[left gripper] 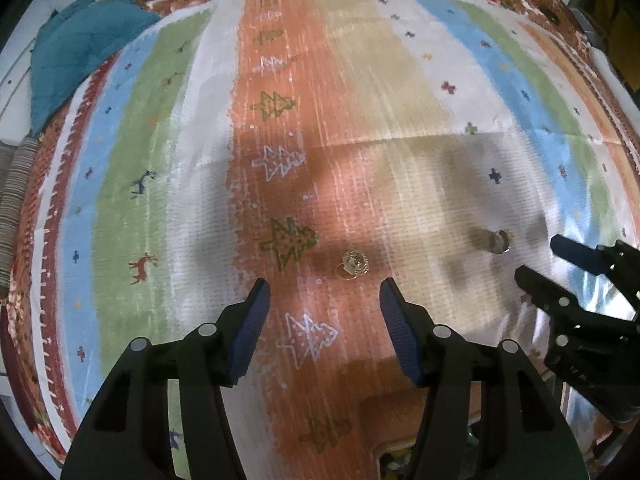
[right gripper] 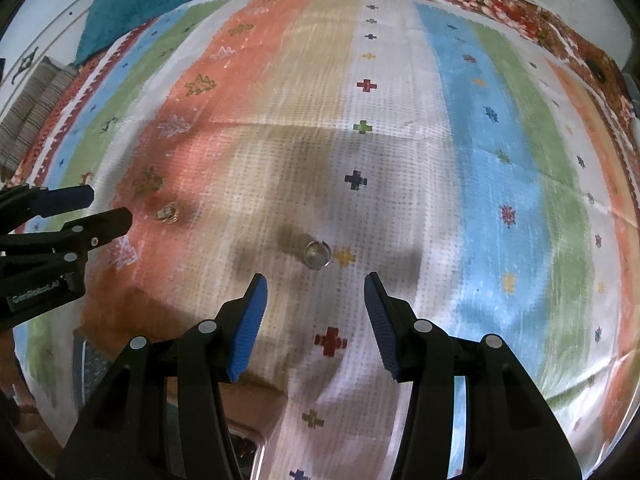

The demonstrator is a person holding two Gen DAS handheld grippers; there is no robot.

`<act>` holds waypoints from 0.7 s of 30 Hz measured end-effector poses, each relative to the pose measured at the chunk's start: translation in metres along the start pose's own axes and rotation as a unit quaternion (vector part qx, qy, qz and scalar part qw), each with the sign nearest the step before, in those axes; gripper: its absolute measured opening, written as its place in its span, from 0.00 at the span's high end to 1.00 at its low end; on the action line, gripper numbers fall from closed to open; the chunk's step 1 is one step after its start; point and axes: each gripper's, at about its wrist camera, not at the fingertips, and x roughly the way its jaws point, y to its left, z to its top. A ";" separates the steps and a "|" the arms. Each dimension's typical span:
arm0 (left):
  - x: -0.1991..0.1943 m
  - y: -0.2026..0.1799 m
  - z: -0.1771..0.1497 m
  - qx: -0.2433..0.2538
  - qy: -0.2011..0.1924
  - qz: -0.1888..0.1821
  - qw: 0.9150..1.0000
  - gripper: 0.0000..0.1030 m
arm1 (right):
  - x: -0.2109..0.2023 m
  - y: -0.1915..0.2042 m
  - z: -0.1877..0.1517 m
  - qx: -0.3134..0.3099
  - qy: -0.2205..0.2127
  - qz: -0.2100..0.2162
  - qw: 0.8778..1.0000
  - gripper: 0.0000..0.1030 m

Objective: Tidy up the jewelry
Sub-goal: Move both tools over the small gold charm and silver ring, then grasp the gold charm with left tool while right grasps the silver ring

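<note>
The striped cloth (left gripper: pixel 400 80) spreads wide and flat toward the far side, with plenty of bare room ahead of both tools; its far edge gives way to a rust-patterned border, and a crumpled teal fabric (left gripper: pixel 80 36) sits at the far left corner, well apart from everything. The left gripper (left gripper: pixel 325 285) hangs over the orange stripe with its fingers spread wide and nothing between them; a small gold ring (left gripper: pixel 354 264) lies on the cloth just beyond the tips, slightly right of centre. The right gripper (right gripper: pixel 315 278) is likewise wide apart and empty, and a silver ring (right gripper: pixel 317 255) lies just past its tips near a yellow cross. The two tools stand side by side, near each other but not touching. At the near edge something like a tray corner (left gripper: pixel 384 446) shows, though it is too blurred to name surely.
</note>
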 end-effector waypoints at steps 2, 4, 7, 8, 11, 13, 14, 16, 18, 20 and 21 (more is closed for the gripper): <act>0.007 0.001 0.000 0.004 0.008 0.000 1.000 0.49 | 0.005 -0.002 0.002 0.003 0.005 0.001 1.000 0.51; 0.013 0.000 0.001 0.009 0.015 -0.001 1.000 0.50 | 0.009 -0.005 0.003 0.007 0.008 0.001 1.000 0.51; 0.017 -0.002 0.004 0.014 0.017 -0.004 1.000 0.50 | 0.015 -0.005 0.006 0.009 0.012 0.002 1.000 0.51; 0.018 -0.003 0.005 0.016 0.017 -0.005 1.000 0.50 | 0.016 -0.005 0.006 0.008 0.013 0.002 1.000 0.51; 0.021 -0.004 0.007 0.018 0.018 -0.007 1.000 0.51 | 0.019 -0.001 0.008 0.006 0.014 0.004 1.000 0.51; 0.025 -0.004 0.009 0.020 0.023 -0.006 1.000 0.52 | 0.022 0.001 0.010 0.006 0.018 0.008 1.000 0.52; 0.027 -0.004 0.009 0.021 0.025 -0.005 0.999 0.54 | 0.023 0.002 0.010 0.005 0.021 0.009 1.000 0.53; 0.032 -0.004 0.010 0.023 0.028 -0.006 0.999 0.55 | 0.026 0.003 0.010 0.004 0.025 0.009 1.000 0.55; 0.034 -0.004 0.010 0.024 0.030 -0.011 0.999 0.55 | 0.028 0.004 0.011 0.002 0.027 0.009 1.000 0.55; 0.036 -0.004 0.012 0.024 0.031 -0.016 0.999 0.57 | 0.030 0.004 0.012 0.001 0.029 0.007 1.000 0.55; 0.037 -0.005 0.013 0.025 0.031 -0.019 0.999 0.57 | 0.031 0.005 0.012 0.000 0.030 0.008 1.000 0.58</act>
